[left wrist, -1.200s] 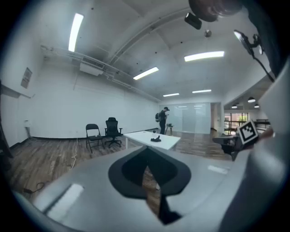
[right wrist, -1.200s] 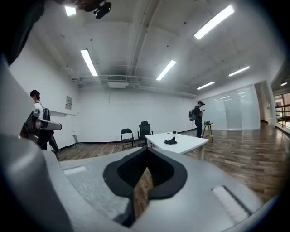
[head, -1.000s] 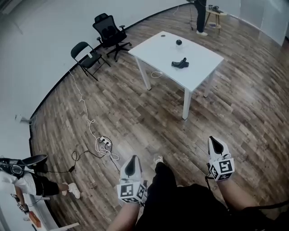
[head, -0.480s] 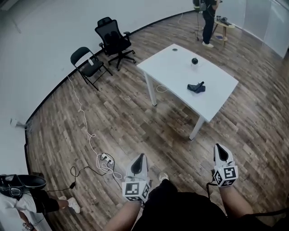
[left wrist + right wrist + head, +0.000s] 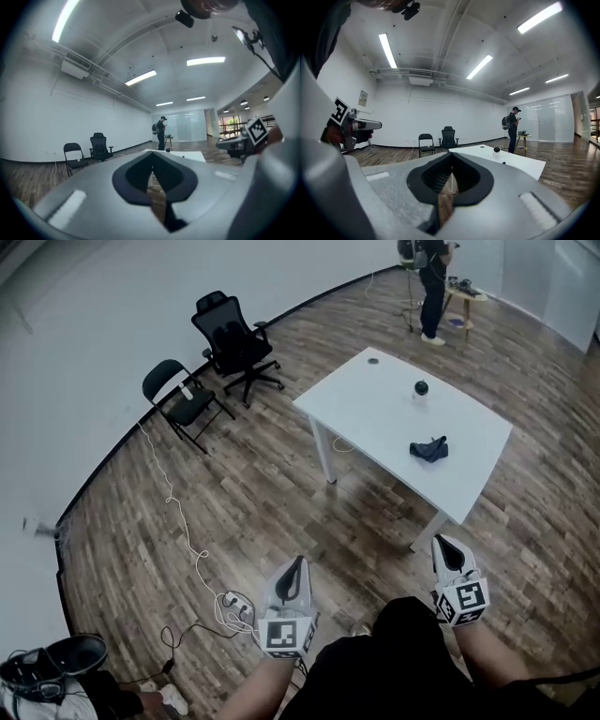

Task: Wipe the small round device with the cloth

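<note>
Head view, looking steeply down: your left hand-held gripper (image 5: 294, 566) and right hand-held gripper (image 5: 446, 546) are both held out roughly level in front of your body, each clenched on nothing. The left gripper view and right gripper view agree. In each, the dark pads meet along a thin line, and only floor shows through the slit below.

Ahead of both, across a stretch of wooden floor (image 5: 281, 484), stands a white tabletop (image 5: 375, 413). Its nearest corner and leg lie just beyond the tip of the right hand-held gripper. On it, a dark crumpled cloth (image 5: 429, 450) lies closest, roughly straight ahead of the right hand-held gripper. Farther along the same line, apart from the cloth, sits the small round device (image 5: 422, 387), a dark ball on a pale base.

Well to the left of your left hand-held gripper, a folding chair (image 5: 178, 401) and an office chair (image 5: 230, 334) stand by the wall. A white cable (image 5: 183, 521) trails across the floor to a power strip (image 5: 236, 601) just left of that gripper. A person (image 5: 431, 277) stands far beyond the tabletop.

Judging from this, you are at the approach step, and neither cloth nor device has been touched. The next move calls for reaching the table edge. Then release one pair of jaws over the cloth, pinch it up, and carry it to the device. The device looks light, so your other hand-held gripper may need to steady it.
</note>
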Motion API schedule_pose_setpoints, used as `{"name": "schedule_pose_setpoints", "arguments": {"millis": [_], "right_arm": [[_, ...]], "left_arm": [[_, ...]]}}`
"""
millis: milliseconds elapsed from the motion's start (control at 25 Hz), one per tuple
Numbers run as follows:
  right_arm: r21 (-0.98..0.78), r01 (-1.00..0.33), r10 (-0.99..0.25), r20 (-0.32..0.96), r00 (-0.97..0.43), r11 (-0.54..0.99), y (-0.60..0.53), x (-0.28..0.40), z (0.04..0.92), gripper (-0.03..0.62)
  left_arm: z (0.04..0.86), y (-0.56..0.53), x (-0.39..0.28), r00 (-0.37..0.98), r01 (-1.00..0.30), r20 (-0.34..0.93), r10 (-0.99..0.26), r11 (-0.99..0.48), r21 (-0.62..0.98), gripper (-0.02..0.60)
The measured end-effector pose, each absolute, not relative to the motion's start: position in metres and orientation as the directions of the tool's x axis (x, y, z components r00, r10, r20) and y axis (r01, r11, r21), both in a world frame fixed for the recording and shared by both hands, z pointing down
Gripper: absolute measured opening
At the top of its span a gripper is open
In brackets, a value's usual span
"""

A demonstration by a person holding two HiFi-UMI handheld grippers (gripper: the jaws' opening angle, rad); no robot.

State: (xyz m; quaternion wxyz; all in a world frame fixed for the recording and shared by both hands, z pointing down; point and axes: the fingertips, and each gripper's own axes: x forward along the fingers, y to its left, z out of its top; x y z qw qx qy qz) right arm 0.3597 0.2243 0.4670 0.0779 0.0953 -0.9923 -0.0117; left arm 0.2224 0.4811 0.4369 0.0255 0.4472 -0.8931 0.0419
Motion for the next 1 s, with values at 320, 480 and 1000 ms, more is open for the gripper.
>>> {"name": "schedule_pose_setpoints", "arguments": {"millis": [320, 480, 1000], "right_arm": [[0.039, -0.21, -0.214, 0.204, -0.955, 0.977, 0.195, 0.321, 0.489, 0.002], [0.007, -0.202, -0.198, 0.24, -0.95, 0.979, 0.182, 0.283, 0.514, 0.002], [-0.007, -0.168, -0.161, 0.248, -0.955, 0.986, 0.1, 0.106, 0.504, 0.002]], "left_arm": [[0.447, 0.471, 0.184, -0.601, -0.799, 0.124, -0.79, 0.599, -0.055, 0.006], [0.448, 0.472, 0.145, -0.633, -0.772, 0.155, -0.758, 0.633, -0.061, 0.005], [0.447, 0.38, -0.029, -0.636, -0.762, 0.213, -0.741, 0.647, -0.023, 0.006]]}}
